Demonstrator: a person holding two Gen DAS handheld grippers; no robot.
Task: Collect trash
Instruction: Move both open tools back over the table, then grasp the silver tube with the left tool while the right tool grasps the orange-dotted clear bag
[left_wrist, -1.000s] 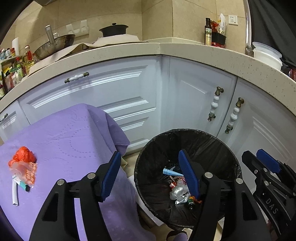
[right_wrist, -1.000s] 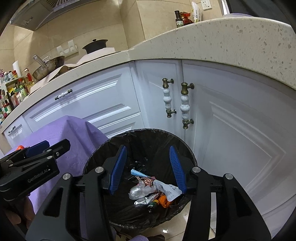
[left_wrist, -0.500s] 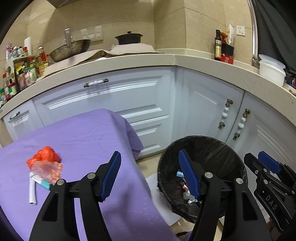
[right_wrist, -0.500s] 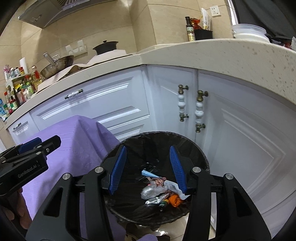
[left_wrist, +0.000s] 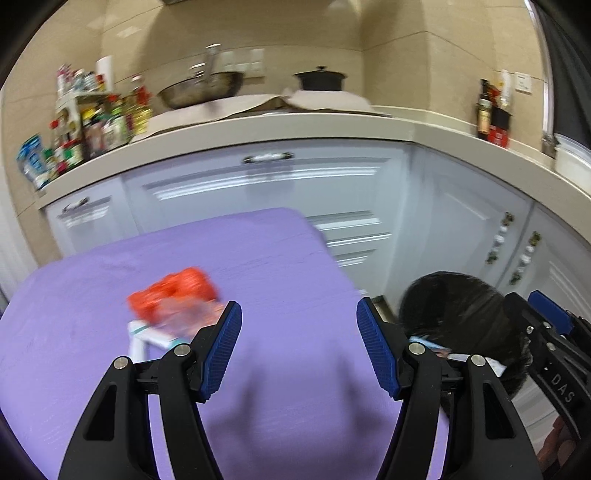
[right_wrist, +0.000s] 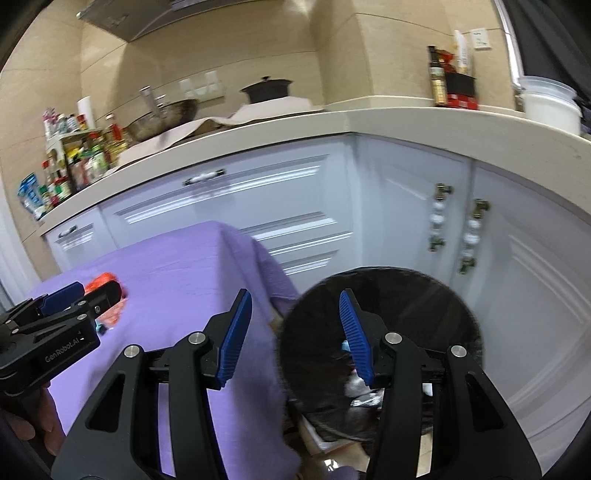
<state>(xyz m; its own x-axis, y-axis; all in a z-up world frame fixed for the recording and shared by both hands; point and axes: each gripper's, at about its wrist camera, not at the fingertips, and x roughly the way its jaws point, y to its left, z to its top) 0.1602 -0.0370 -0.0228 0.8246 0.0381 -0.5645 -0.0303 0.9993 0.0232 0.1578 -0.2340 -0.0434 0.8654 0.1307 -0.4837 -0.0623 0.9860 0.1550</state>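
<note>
A red crumpled wrapper (left_wrist: 173, 297) lies on the purple-covered table (left_wrist: 258, 266) with a clear packet and a white tube (left_wrist: 138, 341) beside it, all blurred. My left gripper (left_wrist: 299, 350) hovers open over the cloth, just right of that trash, nothing between its blue pads. A black-lined bin (right_wrist: 388, 306) stands on the floor right of the table and holds several wrappers (right_wrist: 356, 386). My right gripper (right_wrist: 295, 336) is open and empty, over the gap between the table edge and the bin. The left gripper (right_wrist: 70, 310) shows at far left in the right wrist view, in front of the red wrapper (right_wrist: 101, 280).
White cabinets (left_wrist: 280, 195) with knobbed handles wrap around behind the table and bin. The counter (right_wrist: 258, 136) carries a wok, a black pot, bottles and a spice rack (left_wrist: 85, 125). A white tub (right_wrist: 550, 103) sits at the right. A person's hand (right_wrist: 29, 424) holds the left gripper.
Both grippers swung left, away from the bin and toward the table. The red wrapper now sits close to the left gripper's left finger. The bin slid to the right in both views.
</note>
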